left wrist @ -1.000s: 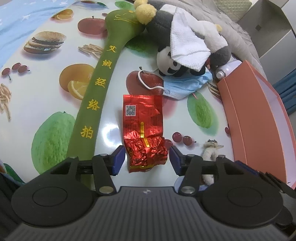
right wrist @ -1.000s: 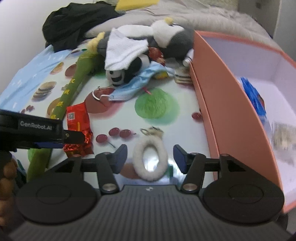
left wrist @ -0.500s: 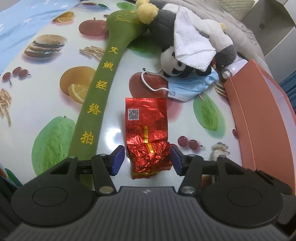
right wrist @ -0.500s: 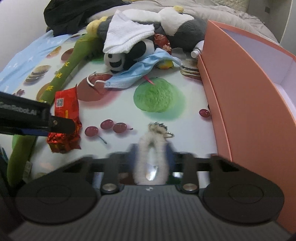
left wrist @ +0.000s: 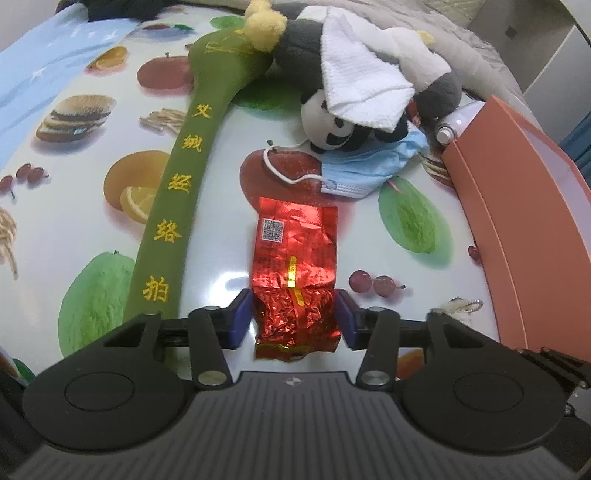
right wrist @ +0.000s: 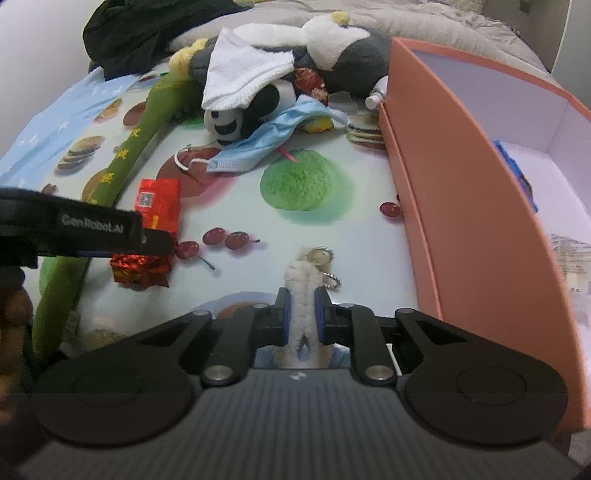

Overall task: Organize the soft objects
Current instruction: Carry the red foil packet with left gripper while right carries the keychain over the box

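Observation:
A red foil packet (left wrist: pixel 295 258) lies lengthwise on the fruit-print tablecloth (left wrist: pixel 74 221). My left gripper (left wrist: pixel 295 317) straddles its crumpled near end; the jaws are closing and both blue pads touch its sides. From the right wrist view the packet (right wrist: pixel 159 199) shows under the left gripper's finger (right wrist: pixel 155 240). My right gripper (right wrist: pixel 302 317) is closing on a white fluffy ring keychain (right wrist: pixel 301 284), squeezed flat between the pads, its metal chain lying ahead. That keychain (left wrist: pixel 458 306) also shows at the right in the left wrist view.
An open orange box (right wrist: pixel 443 166) stands along the right, a few items inside. Behind lie a panda plush (left wrist: pixel 332 125) under a white towel (left wrist: pixel 362 85), a blue face mask (left wrist: pixel 362 173), a grey plush and a long green padded stick (left wrist: pixel 177 192). Black clothing (right wrist: pixel 129 33) sits far left.
The right gripper's jaws closed on the fluffy ring, flattening it from an oval. The left gripper's pads drew in to the packet's sides.

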A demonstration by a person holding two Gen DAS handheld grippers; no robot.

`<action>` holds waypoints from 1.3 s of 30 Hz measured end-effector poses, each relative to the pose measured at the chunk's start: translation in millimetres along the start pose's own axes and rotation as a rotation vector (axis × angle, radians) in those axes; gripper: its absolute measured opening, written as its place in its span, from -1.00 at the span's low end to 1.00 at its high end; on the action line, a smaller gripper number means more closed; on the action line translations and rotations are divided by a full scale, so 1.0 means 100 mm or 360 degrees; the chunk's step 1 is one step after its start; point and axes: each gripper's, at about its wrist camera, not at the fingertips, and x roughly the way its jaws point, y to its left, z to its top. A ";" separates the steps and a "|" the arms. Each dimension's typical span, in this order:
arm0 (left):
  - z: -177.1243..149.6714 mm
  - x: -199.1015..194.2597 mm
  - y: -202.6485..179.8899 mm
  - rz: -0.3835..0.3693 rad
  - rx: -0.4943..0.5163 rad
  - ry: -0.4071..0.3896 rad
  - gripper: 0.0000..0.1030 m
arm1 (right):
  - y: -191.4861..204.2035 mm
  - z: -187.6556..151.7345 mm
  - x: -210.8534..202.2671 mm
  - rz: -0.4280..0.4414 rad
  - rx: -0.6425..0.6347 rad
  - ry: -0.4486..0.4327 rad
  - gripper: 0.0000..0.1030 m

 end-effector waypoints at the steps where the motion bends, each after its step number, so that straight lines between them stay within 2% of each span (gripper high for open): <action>1: 0.00 -0.01 0.00 -0.0010 0.0003 0.0000 -0.14 | 0.00 0.01 -0.02 -0.0001 0.0000 -0.0007 -0.67; 9: -0.08 -0.15 -0.01 -0.0071 0.0024 -0.0016 -0.15 | -0.01 0.02 -0.23 -0.0022 0.0027 -0.0065 -0.68; 14: -0.12 -0.29 0.01 -0.0114 0.0032 -0.0039 -0.15 | -0.01 -0.01 -0.36 -0.0042 0.0066 -0.0097 -0.79; 26: -0.17 -0.64 -0.01 -0.0206 0.0065 -0.0078 -0.15 | -0.03 -0.03 -0.60 0.0002 0.0155 -0.0140 -0.81; 39: -0.02 -1.16 -0.32 -0.0363 0.0154 -0.0155 -0.15 | -0.16 0.18 -1.25 0.0001 0.0183 -0.0312 -0.81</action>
